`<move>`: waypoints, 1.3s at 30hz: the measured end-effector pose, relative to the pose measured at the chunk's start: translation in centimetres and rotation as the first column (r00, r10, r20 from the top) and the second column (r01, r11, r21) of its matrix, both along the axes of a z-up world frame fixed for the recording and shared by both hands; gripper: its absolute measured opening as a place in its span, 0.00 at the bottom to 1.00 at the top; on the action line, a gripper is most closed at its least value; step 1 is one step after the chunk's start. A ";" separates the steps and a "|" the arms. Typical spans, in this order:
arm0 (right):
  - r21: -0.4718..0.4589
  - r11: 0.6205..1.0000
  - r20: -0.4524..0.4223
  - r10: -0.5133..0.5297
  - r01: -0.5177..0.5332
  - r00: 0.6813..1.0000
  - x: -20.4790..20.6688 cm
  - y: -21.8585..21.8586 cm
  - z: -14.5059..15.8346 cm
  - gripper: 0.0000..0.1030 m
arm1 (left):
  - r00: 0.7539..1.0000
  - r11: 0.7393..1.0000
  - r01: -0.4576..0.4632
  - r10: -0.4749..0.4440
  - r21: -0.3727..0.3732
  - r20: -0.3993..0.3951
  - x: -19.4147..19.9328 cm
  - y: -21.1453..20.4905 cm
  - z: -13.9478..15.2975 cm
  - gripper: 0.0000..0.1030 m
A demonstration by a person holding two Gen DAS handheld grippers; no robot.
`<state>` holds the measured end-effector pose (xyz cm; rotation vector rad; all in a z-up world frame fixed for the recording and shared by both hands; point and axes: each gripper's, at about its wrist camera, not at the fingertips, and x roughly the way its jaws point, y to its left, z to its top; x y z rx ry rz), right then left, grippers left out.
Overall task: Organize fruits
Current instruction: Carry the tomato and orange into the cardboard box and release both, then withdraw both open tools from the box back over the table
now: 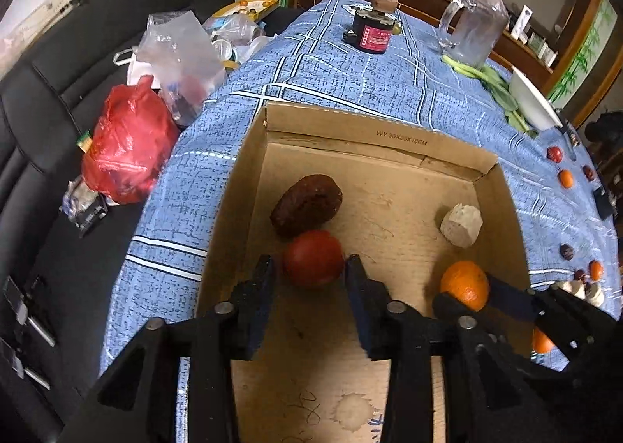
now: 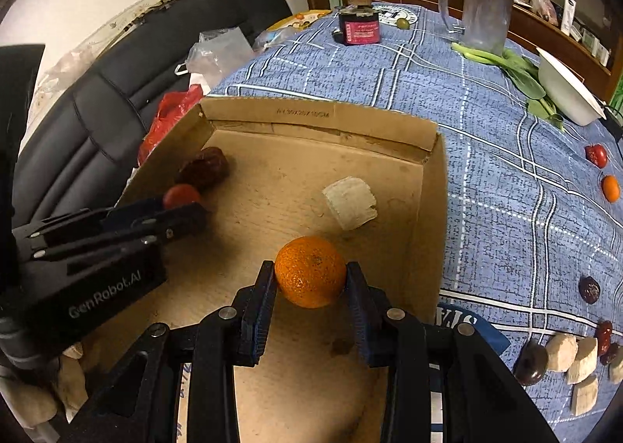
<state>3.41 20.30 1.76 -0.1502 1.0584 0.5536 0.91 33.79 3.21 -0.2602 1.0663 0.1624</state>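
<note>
My two claws work inside the box (image 1: 389, 186), a shallow open cardboard tray on the blue cloth (image 1: 350, 76). It reads as light and stiff; I judge it can slide if a claw pushes on a wall. The far wall carries print, roughly "WY 30X2?X10CM"; the middle digits are blurred.

My right claw (image 2: 309, 275) is clamped on the orange (image 2: 310, 271), one finger on each side at its widest girth. The peel is pebbled, so grip should be good; the flesh is soft, so I judge light pressure is enough. It hangs near the box's right wall.

My left claw (image 1: 311, 267) brackets the red fruit (image 1: 313, 258). The right finger touches it; on the left a slight gap seems to remain, so I cannot tell whether the hold is firm. Its skin is smooth and may slip; hold it across the middle.

Just beyond the red fruit lies a wrinkled brown date (image 1: 306, 205), touching it. It looks firm and light.

Ahead of the right claw lies a pale cut chunk (image 2: 350, 202), faceted and dry-looking, probably brittle at the edges.

The left claw's body, seen from the right wrist, reads "GenRobot.AI".

More fruit (image 2: 610, 187) lies on the cloth, well to the right of the box.
</note>
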 end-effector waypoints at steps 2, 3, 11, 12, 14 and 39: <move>-0.006 1.000 0.005 0.001 -0.001 1.000 0.0 0.0 0.0 0.39 | 1.000 0.999 -0.004 0.005 -0.045 0.016 -0.2 0.4 0.3 0.42; -0.009 1.000 0.014 0.001 -0.001 1.000 -0.1 0.0 0.2 0.41 | 1.000 0.998 -0.007 0.009 -0.068 0.028 -0.5 0.6 0.6 0.42; 0.064 0.998 0.096 0.006 -0.012 0.995 -2.3 -1.8 4.3 0.49 | 0.989 0.993 -0.031 0.046 -0.111 0.138 -4.3 1.0 5.0 0.56; 0.077 0.997 0.107 0.000 -0.008 0.994 -2.7 -2.5 5.0 0.49 | 0.988 0.993 -0.029 0.046 -0.112 0.145 -5.0 0.8 5.4 0.56; 0.131 0.991 0.120 -0.016 0.000 0.993 -3.9 -4.2 6.3 0.49 | 0.985 0.993 -0.020 0.039 -0.113 0.166 -6.3 0.2 6.3 0.56; 0.425 0.735 0.004 -0.586 0.529 0.810 -15.3 -35.2 3.7 0.54 | 0.907 0.964 0.266 -0.240 -0.028 0.346 -18.2 -22.4 7.0 0.78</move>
